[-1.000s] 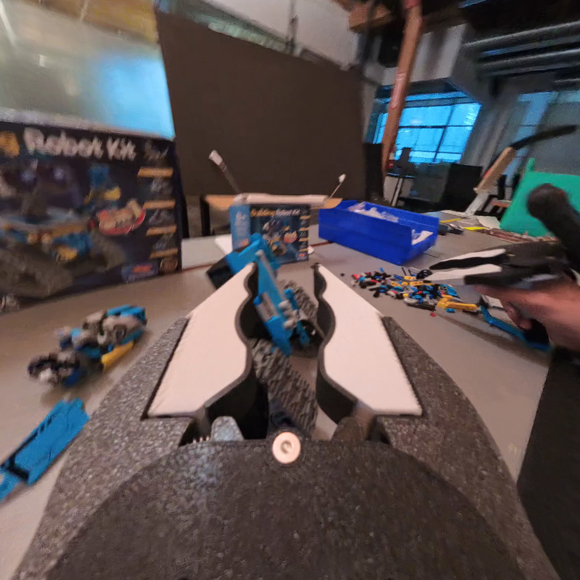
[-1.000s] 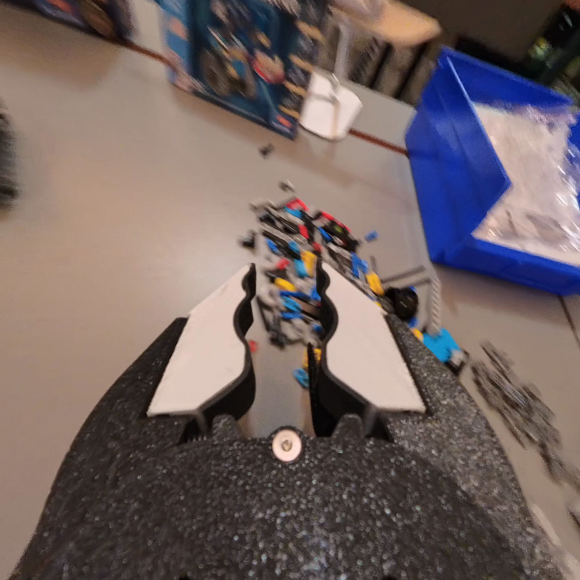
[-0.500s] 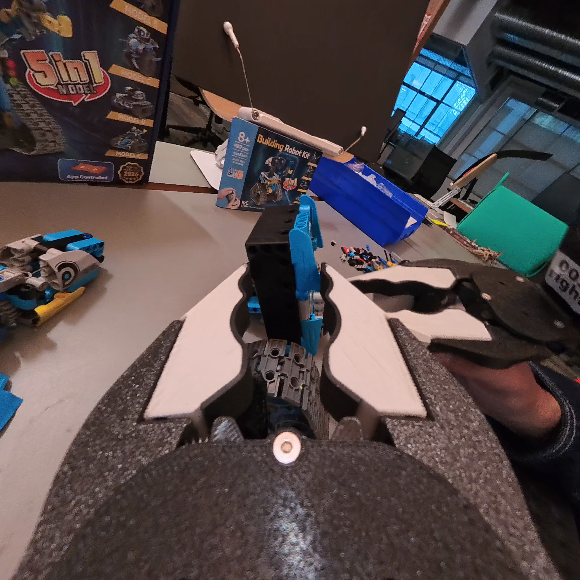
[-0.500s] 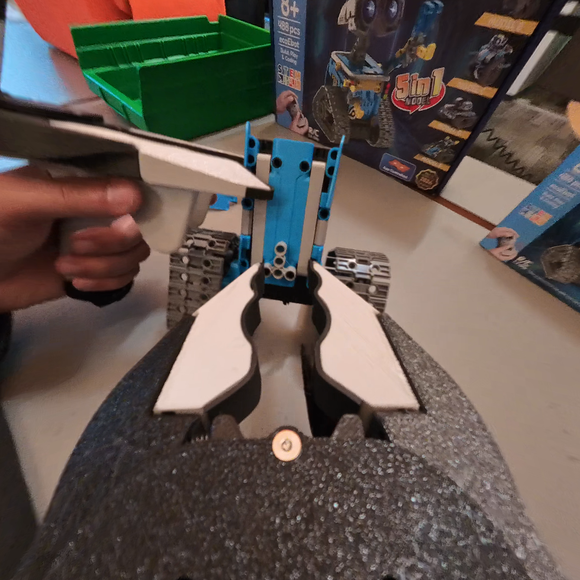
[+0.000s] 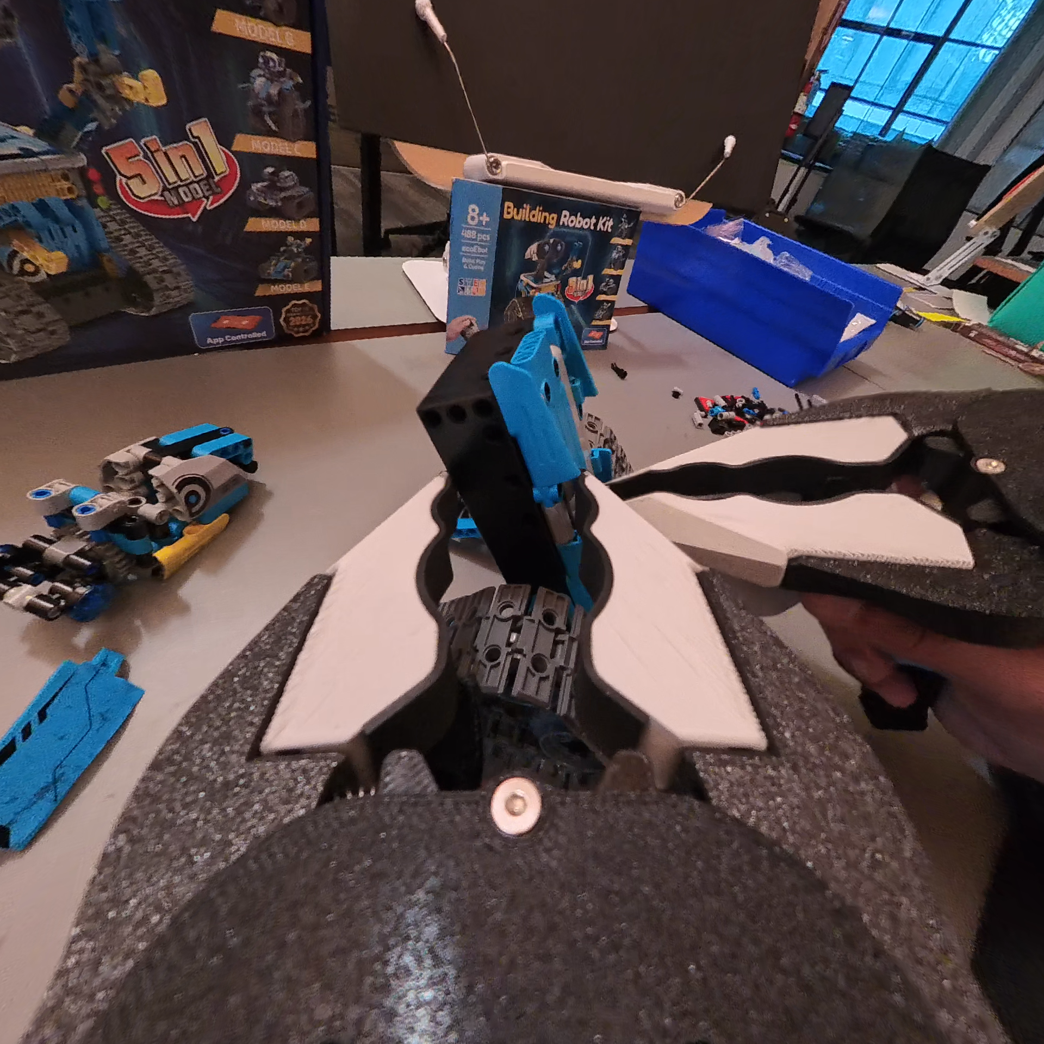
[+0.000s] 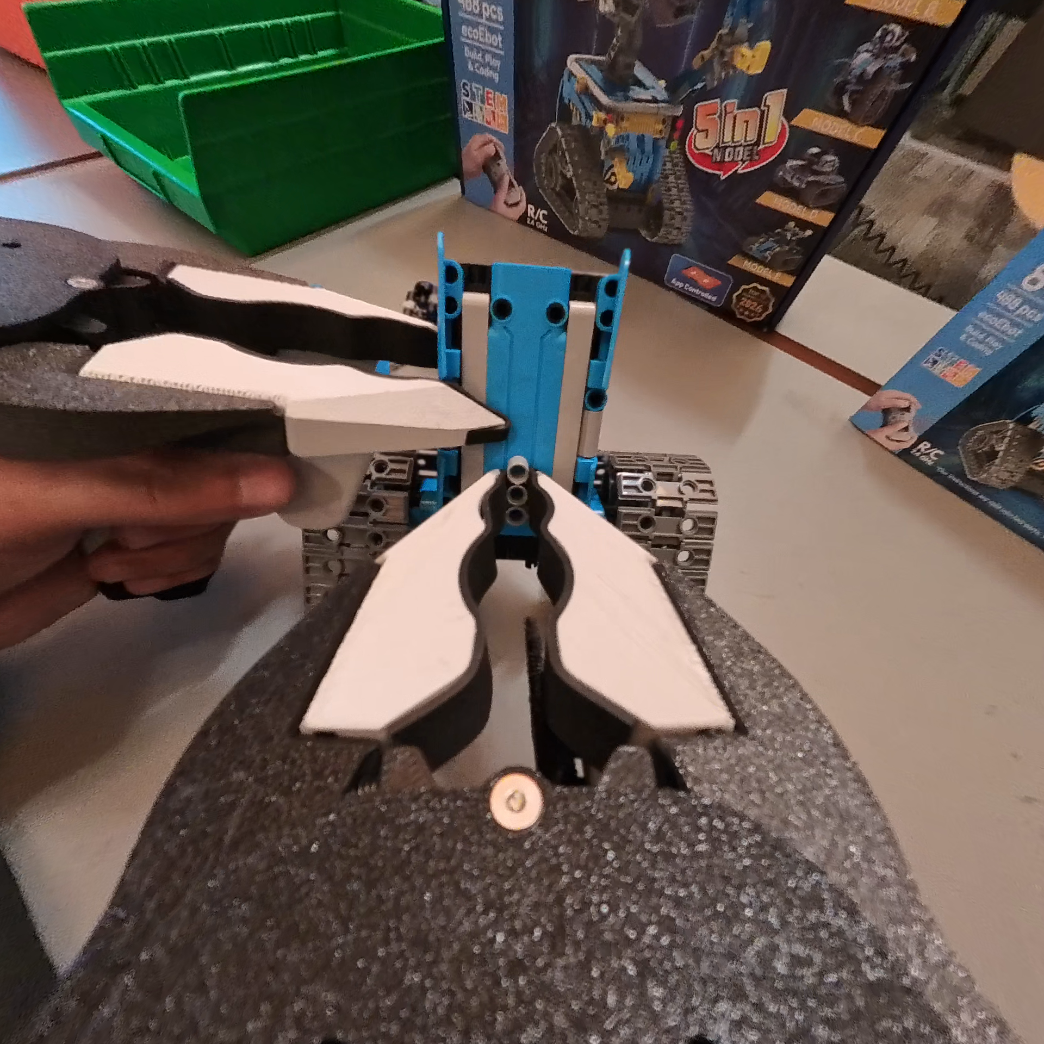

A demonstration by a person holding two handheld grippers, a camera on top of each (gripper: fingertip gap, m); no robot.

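A tracked toy robot model (image 5: 497,452) with a black body, a blue front panel and grey tracks (image 5: 525,638) stands on the grey table (image 5: 316,407). My left gripper (image 5: 517,491) is shut on its body. In the right wrist view the model (image 6: 528,367) faces me, and the left gripper (image 6: 469,384) clamps it from the left, held by a hand. My right gripper (image 6: 517,480) is shut on a small grey beam (image 6: 517,497) with holes at the foot of the blue panel. It also shows in the left wrist view (image 5: 627,491), its tips at the model's right side.
A large kit box (image 5: 158,169) and a small kit box (image 5: 542,265) stand behind. A blue bin (image 5: 751,305) and loose pieces (image 5: 729,407) lie right. A built sub-assembly (image 5: 130,514) and a blue panel (image 5: 56,740) lie left. A green bin (image 6: 254,113) sits far left. Both grippers' tips are close together, under 4 cm apart.
My right gripper swung from the pile of loose pieces to the model's front and closed on the grey beam. My left gripper brought the model upright and has tilted it a little.
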